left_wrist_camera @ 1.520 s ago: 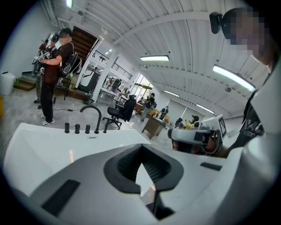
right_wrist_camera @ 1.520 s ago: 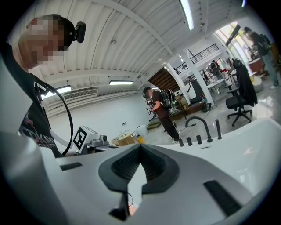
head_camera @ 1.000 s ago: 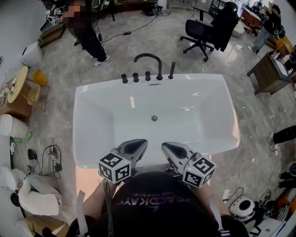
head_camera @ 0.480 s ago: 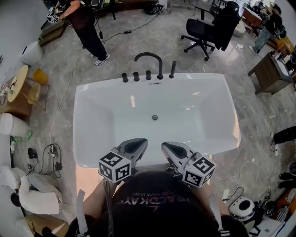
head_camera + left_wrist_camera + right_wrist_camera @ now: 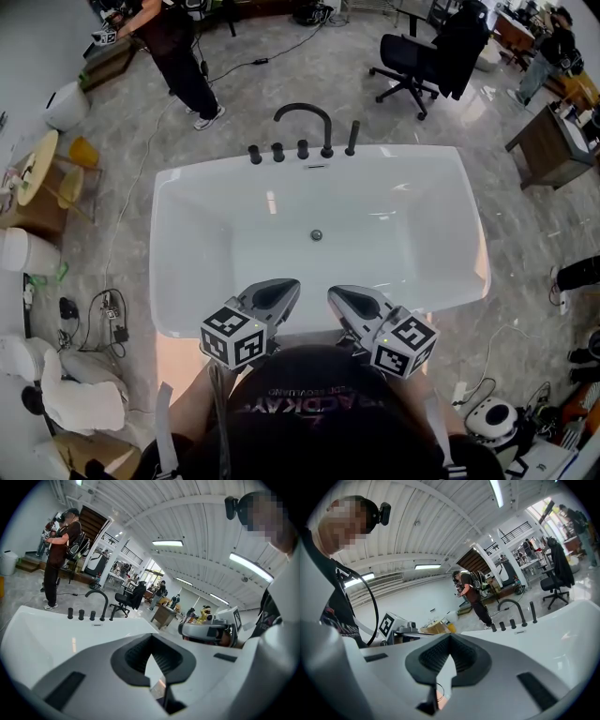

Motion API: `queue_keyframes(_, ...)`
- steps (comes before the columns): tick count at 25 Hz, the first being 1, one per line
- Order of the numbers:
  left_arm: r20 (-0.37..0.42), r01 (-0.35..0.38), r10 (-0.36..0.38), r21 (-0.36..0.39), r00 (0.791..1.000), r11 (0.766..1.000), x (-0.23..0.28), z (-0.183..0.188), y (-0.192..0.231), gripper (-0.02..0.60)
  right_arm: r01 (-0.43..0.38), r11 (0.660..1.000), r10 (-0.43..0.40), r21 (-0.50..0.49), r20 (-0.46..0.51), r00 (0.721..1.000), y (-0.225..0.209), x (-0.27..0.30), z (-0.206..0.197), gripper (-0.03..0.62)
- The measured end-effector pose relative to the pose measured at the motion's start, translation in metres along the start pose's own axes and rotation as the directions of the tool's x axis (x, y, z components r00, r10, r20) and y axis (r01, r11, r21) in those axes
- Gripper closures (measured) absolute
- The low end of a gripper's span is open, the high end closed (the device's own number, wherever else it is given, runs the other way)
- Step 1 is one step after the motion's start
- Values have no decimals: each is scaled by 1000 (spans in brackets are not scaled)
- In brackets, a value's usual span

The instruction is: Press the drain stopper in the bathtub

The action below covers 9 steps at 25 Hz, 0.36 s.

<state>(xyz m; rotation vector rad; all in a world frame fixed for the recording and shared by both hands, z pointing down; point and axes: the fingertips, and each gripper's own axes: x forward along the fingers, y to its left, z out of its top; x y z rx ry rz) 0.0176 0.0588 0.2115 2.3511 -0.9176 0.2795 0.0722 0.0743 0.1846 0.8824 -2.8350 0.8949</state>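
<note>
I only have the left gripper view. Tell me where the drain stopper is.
Observer: In the head view, the drain stopper sits on the bathtub floor, about midway across and nearer the faucet side.
Operator: Report where both grippers are relative to it.
Observer: The left gripper and right gripper both hover at the tub's near edge, well short of the stopper. Neither touches it.
Operator: Check the right gripper's jaws.
Observer: The right gripper view shows them together, with nothing between them.
</note>
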Motion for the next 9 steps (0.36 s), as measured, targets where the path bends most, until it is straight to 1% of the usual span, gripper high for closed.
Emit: queue_keyframes(9, 1, -4, 4, -2, 1000, 1000, 2, 4, 3, 574, -7, 1000, 7, -3, -11, 1000, -2, 5, 3, 583)
